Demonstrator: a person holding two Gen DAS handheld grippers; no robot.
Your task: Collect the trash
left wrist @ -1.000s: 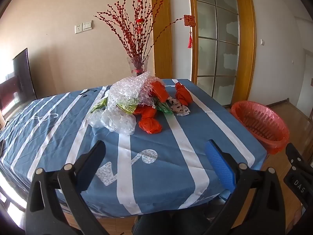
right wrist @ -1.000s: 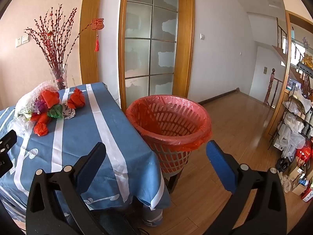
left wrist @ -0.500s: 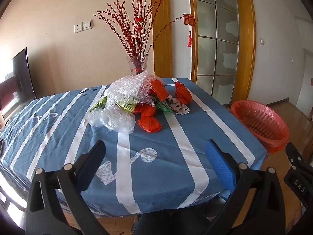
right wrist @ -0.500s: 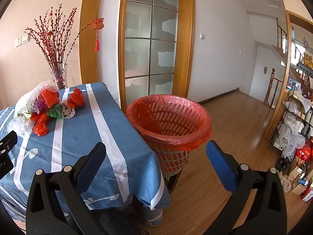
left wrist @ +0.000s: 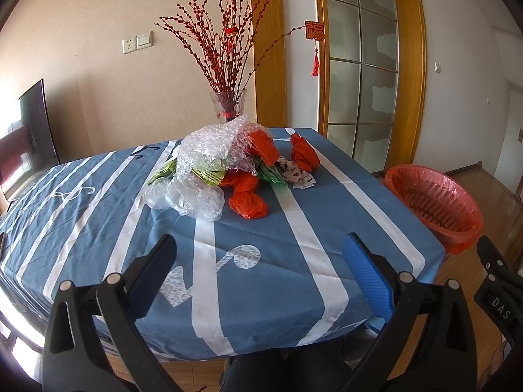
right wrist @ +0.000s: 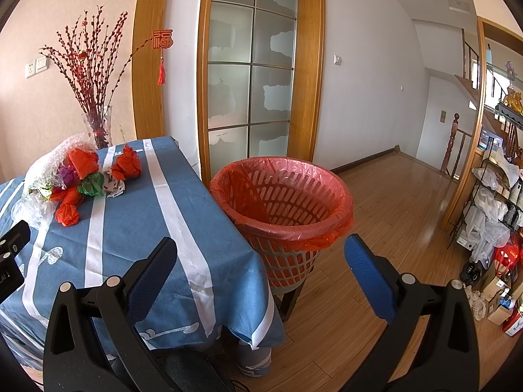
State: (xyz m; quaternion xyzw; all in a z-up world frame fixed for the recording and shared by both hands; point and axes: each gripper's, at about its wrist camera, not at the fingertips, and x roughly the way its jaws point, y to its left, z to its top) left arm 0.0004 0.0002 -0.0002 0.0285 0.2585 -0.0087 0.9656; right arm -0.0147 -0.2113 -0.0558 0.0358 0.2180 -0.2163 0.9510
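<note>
The table (left wrist: 294, 261) carries the trash pile (left wrist: 228, 176) near its far centre, well apart from the near edge, with bare cloth between for approach. The lined basket (right wrist: 281, 202) stands just beside the table's right edge, presumably so collected items travel a short way. Left gripper (left wrist: 258, 258) and right gripper (right wrist: 261, 254) both stand wide and empty.

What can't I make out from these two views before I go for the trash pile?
- Basket bottom: right wrist view, its near rim hides it; can't tell whether it is empty.
- Scraps under the bubble wrap: left wrist view, covered; count unclear.
- Print on the green wrapper: too small.
- Vase base: behind the pile.
- Left claw and right claw: both open.
</note>
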